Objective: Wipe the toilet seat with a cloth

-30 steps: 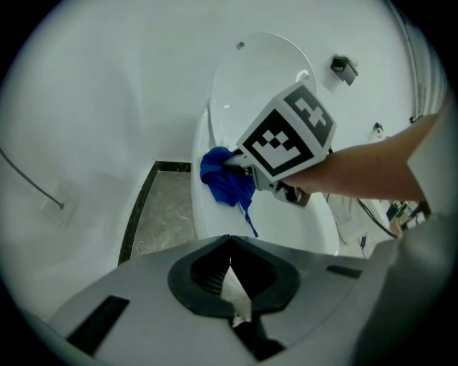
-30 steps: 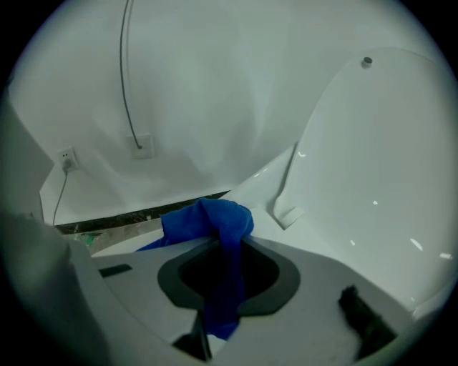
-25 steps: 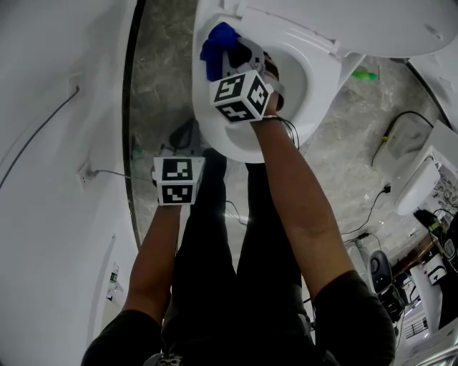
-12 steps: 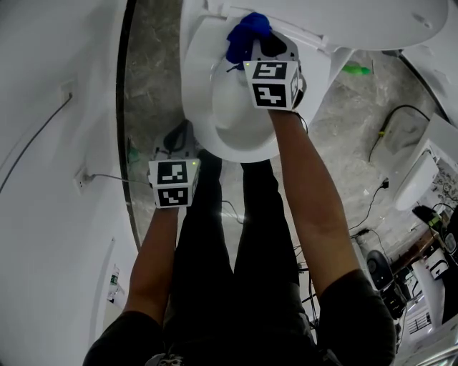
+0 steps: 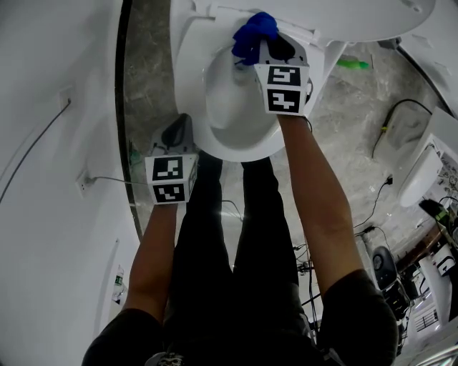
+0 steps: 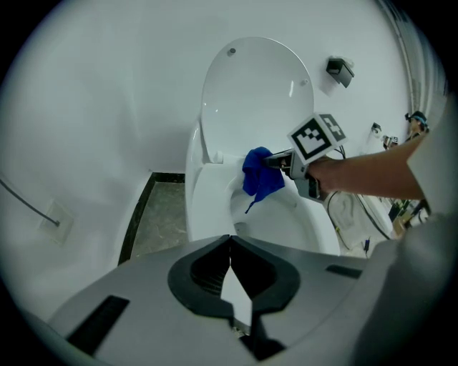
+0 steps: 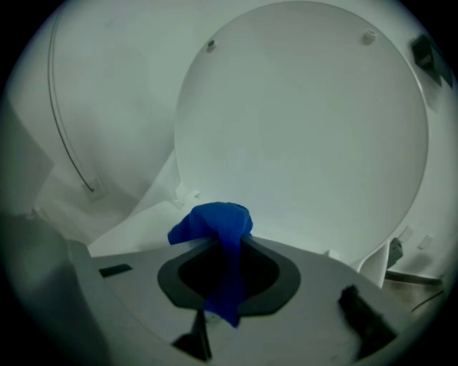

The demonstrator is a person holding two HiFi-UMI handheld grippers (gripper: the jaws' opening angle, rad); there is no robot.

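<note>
A white toilet stands with its lid (image 5: 343,18) raised and its seat (image 5: 187,86) down around the bowl. My right gripper (image 5: 263,44) is shut on a blue cloth (image 5: 254,34) at the back of the seat, close to the hinge. In the right gripper view the cloth (image 7: 215,223) bunches over the shut jaws and hangs down between them, with the lid (image 7: 300,129) behind. The left gripper view shows the cloth (image 6: 261,179) dangling over the bowl's rear edge. My left gripper (image 5: 177,133) is shut and holds nothing, low at the seat's front left, apart from it.
A white wall runs along the left with a socket and cable (image 5: 84,179). The person's black-trousered legs (image 5: 229,236) stand in front of the bowl. A green object (image 5: 354,64) and loose cables (image 5: 386,136) lie on the stone floor to the right, beside another white fixture (image 5: 418,179).
The right gripper has carried the blue cloth from the seat's left rim round to the back near the hinge. The left gripper has hardly moved.
</note>
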